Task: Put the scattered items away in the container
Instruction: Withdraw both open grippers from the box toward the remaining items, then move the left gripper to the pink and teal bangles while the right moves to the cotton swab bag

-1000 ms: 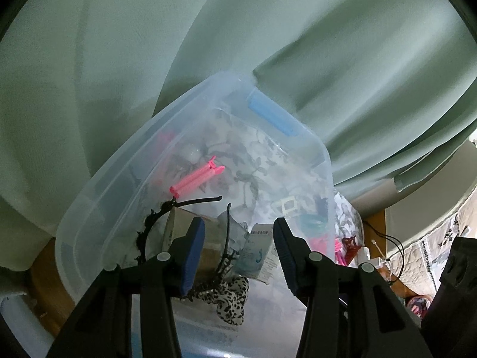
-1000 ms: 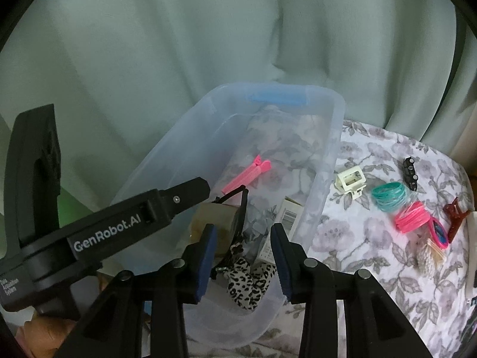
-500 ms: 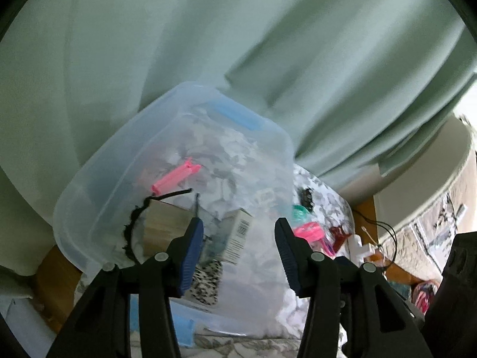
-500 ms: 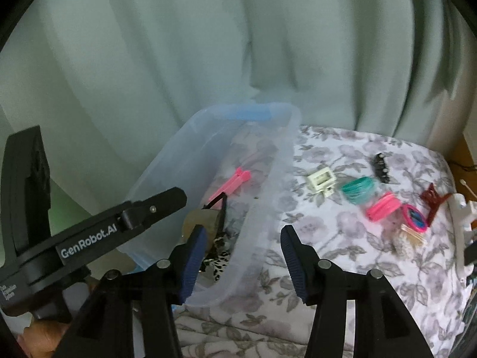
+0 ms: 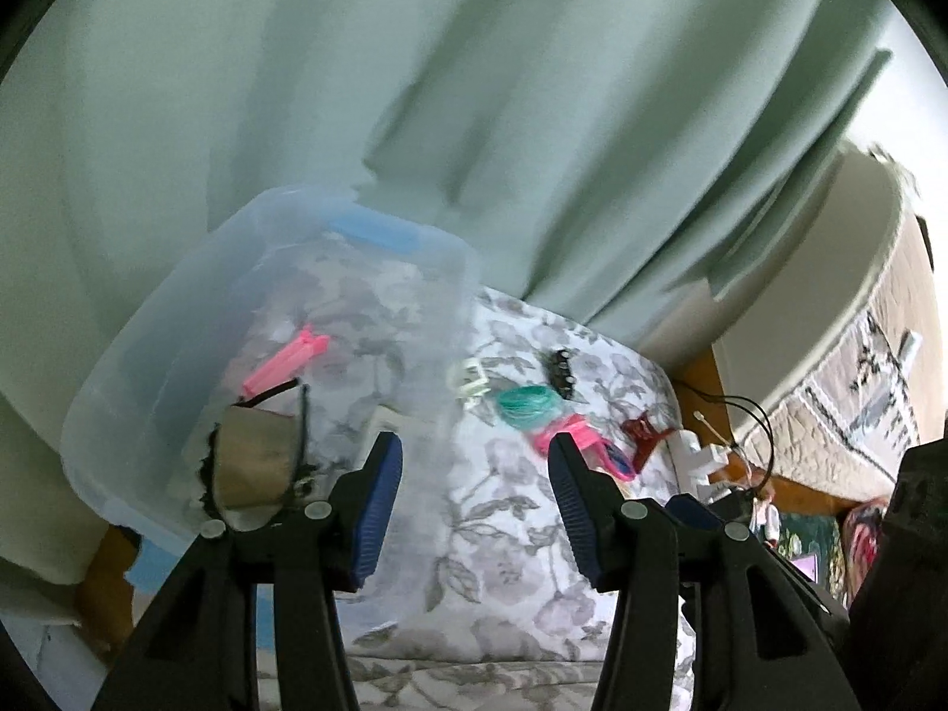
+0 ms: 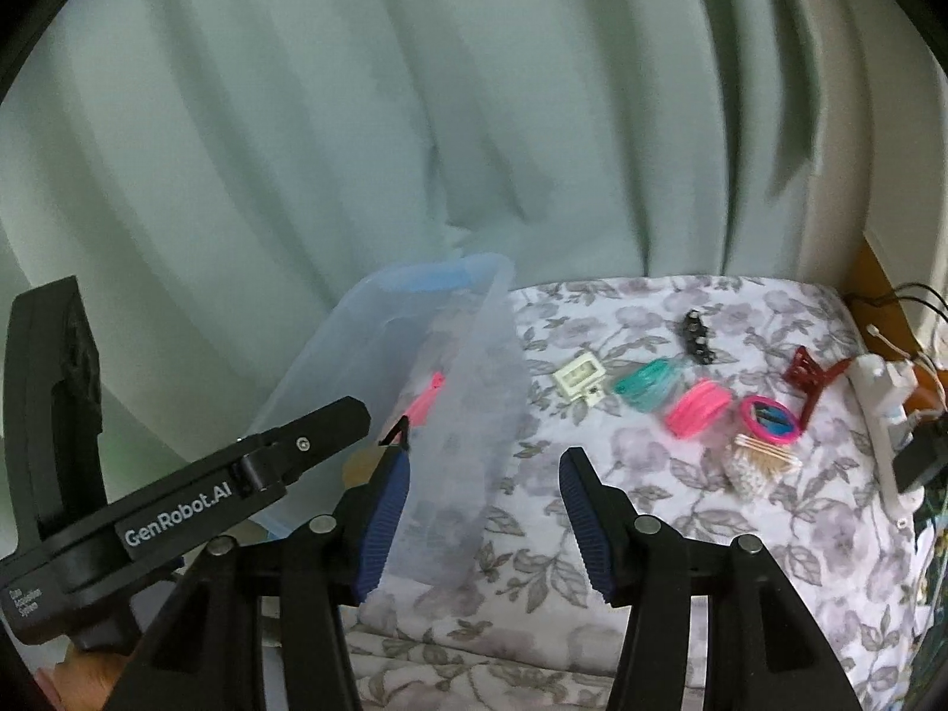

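Right wrist view, empty right gripper (image 6: 483,492) beside clear container (image 6: 474,367), jaws apart

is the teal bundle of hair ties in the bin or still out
Out. The teal hair ties lie on the floral cloth, to the right of the clear bin.

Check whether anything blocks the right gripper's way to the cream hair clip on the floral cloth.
Nothing visible does. The right gripper hangs open above bare floral cloth; the cream hair clip lies ahead, with the clear container off to its left.
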### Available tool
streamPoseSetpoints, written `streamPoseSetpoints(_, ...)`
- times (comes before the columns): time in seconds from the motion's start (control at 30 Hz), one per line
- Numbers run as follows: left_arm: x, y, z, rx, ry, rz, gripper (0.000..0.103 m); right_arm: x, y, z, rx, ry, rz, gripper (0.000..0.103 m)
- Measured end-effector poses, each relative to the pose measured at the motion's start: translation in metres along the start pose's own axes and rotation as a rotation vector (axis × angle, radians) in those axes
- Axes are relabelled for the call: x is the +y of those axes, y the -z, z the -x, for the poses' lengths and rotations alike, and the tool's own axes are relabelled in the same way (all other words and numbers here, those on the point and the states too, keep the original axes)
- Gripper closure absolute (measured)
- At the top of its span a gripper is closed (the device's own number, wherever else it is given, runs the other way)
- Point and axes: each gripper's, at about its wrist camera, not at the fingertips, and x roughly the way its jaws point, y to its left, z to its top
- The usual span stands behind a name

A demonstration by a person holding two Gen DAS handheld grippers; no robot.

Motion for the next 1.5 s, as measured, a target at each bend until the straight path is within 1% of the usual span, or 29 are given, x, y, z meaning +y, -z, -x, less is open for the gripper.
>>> streamPoseSetpoints(0.2,-0.028,0.004,-0.01,0.018,0.006,-0.055,0.051,-0.038,0.001,0.013,-0.022,0.022,-0.087,0.046)
streamPoseSetpoints(0.47,-0.059,0.01,-0.027,0.064,0.02,-0.125,0.051,-0.102,0.006,0.028,-0.041,0.07,-0.228,0.046)
streamPoseSetpoints(0.77,-0.085,0.026,-0.059,0.162,0.02,-0.202,0.051,-0.17,0.019,0.035,-0.03,0.151,-0.389,0.046)
streamPoseSetpoints(0.87,-0.091,0.031,-0.073,0.193,0.018,-0.221,0.051,-0.187,0.021,0.038,-0.033,0.181,-0.422,0.046)
streamPoseSetpoints(1.03,-0.102,0.04,-0.098,0.249,0.012,-0.257,0.051,-0.206,0.028,0.027,0.006,0.207,-0.463,0.046)
streamPoseSetpoints(1.2,-0.111,0.048,-0.123,0.295,0.001,-0.289,0.051,-0.218,0.035,0.015,0.048,0.229,-0.486,0.046)
streamPoseSetpoints(1.33,-0.114,0.048,-0.145,0.312,-0.036,-0.294,0.051,-0.223,0.038,0.005,0.075,0.247,-0.493,0.046)
streamPoseSetpoints(1.5,-0.115,0.044,-0.173,0.324,-0.061,-0.3,0.051,-0.229,0.041,-0.011,0.122,0.261,-0.502,0.046)
